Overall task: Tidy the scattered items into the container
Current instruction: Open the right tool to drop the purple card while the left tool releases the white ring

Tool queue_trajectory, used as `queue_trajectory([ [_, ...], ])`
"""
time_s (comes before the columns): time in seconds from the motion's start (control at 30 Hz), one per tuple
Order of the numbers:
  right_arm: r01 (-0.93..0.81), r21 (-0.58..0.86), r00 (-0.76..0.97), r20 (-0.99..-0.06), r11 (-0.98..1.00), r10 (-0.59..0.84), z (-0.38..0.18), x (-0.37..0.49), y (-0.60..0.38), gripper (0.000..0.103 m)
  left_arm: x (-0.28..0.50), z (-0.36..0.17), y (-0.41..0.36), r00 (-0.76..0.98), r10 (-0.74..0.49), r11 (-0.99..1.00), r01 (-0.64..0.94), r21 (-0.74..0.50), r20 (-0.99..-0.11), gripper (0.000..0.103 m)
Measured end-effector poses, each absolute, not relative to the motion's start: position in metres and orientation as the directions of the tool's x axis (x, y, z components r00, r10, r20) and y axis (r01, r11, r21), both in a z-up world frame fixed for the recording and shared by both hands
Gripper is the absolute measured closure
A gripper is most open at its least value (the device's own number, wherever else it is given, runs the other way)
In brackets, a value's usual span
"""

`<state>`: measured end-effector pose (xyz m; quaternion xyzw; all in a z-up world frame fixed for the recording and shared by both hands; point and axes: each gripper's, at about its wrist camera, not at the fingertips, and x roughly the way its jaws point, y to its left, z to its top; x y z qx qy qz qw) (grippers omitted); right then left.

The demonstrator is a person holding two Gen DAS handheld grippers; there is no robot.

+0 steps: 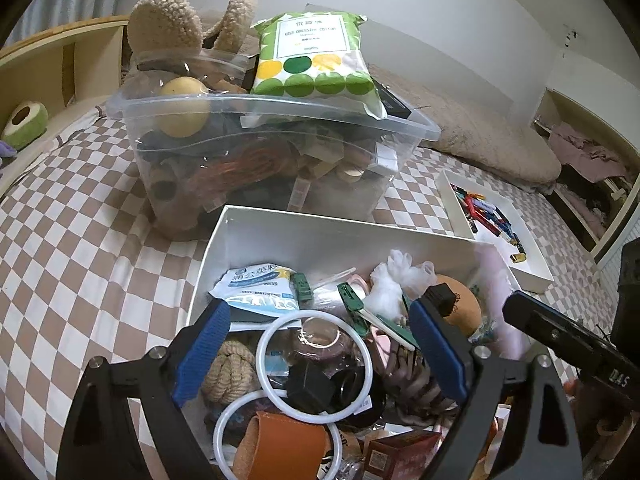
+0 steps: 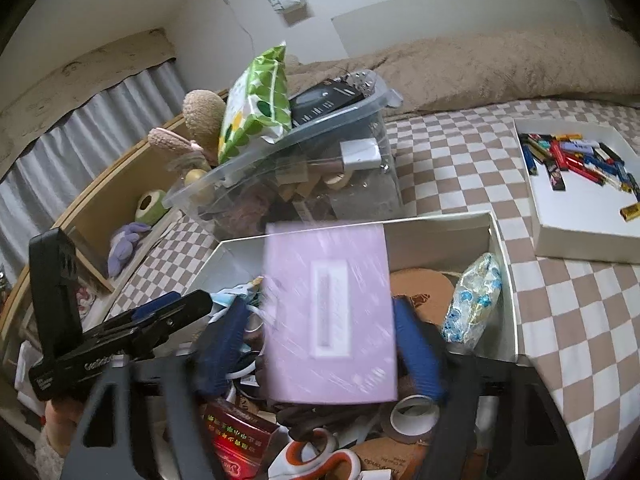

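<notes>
Noted matt white cardboard on the box (image 1: 224, 248). Found clear, glossy plastic on the storage bin (image 1: 280, 120). Recorded glossy printed film on the green-dotted pack (image 1: 316, 56). Observed rough twisted rope on the knot ball (image 1: 230, 372), smooth white plastic on the rings (image 1: 264, 340), smooth tan leather on the strap (image 1: 288, 444). Logged ribbed blue padding on the left tongs (image 1: 320, 356), matt black plastic behind. Saw smooth lilac box (image 2: 332, 312), blurred, between the right tongs (image 2: 320, 354). Marked soft woven checked cloth on the bed (image 1: 80, 240), unfinished pale wood on the shelf (image 2: 116, 184).
</notes>
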<state>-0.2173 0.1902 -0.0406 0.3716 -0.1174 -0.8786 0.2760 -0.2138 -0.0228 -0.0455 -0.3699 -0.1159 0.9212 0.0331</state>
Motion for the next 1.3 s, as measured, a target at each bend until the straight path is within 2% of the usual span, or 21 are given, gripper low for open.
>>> queue_trajectory([
  [0.03, 0.399, 0.411, -0.573, -0.586, -0.819, -0.573, -0.04, -0.217, 0.191, 0.003, -0.213, -0.046, -0.021, -0.724, 0.148, -0.971, 0.021, -0.237, -0.674, 0.012],
  [0.07, 0.407, 0.41, -0.581, -0.574, -0.816, -0.577, -0.038, -0.215, 0.192, 0.003, -0.213, -0.045, -0.021, -0.725, 0.149, -0.972, 0.018, -0.234, -0.673, 0.012],
  [0.7, 0.402, 0.367, -0.643, -0.539, -0.839, -0.544, -0.013, -0.195, 0.201, 0.0, -0.191, -0.026, -0.021, -0.748, 0.141, -0.968, 0.033, -0.248, -0.649, 0.012],
  [0.8, 0.395, 0.353, -0.656, -0.538, -0.848, -0.529, -0.009, -0.19, 0.204, 0.0, -0.186, -0.021, -0.022, -0.749, 0.148, -0.965, 0.031, -0.259, -0.645, 0.004],
  [0.9, 0.391, 0.333, -0.668, -0.539, -0.858, -0.514, -0.005, -0.184, 0.206, 0.0, -0.178, -0.013, -0.021, -0.764, 0.146, -0.968, 0.021, -0.251, -0.628, 0.001],
  [1.3, 0.399, 0.249, -0.712, -0.522, -0.882, -0.47, 0.018, -0.155, 0.21, 0.0, -0.146, 0.019, -0.015, -0.806, 0.121, -0.982, -0.011, -0.19, -0.579, 0.0],
])
